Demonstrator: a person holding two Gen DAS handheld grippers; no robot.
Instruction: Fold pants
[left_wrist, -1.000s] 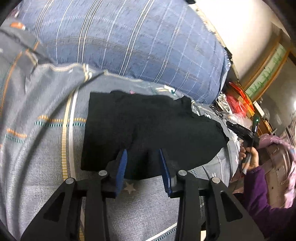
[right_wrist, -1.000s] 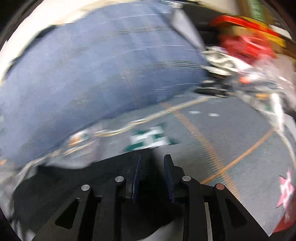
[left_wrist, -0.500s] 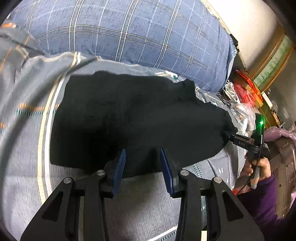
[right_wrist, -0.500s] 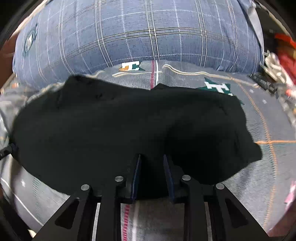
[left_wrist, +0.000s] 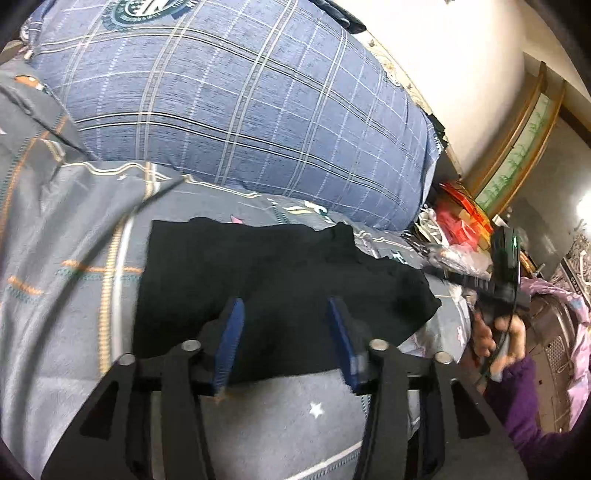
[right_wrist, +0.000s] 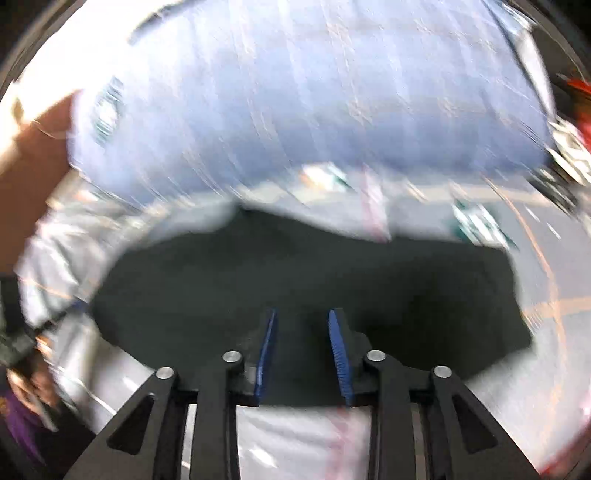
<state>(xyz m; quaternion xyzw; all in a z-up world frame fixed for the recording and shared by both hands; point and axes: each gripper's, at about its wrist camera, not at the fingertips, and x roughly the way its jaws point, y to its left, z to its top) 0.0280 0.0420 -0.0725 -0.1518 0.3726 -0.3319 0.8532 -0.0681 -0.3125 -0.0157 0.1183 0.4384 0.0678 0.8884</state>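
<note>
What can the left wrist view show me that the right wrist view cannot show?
Only the left wrist view shows the right tool from outside, held in a hand, red clutter by the wall, and sharp detail. Only the right wrist view, badly blurred, shows the right tool's fingers apart over the pants. Both show the black pants lying on the grey bedding before the blue plaid pillow, with open tools.

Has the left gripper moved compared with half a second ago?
Yes. The left gripper has pulled back: the black pants look smaller and the plaid pillow fills more of the left wrist view.
</note>
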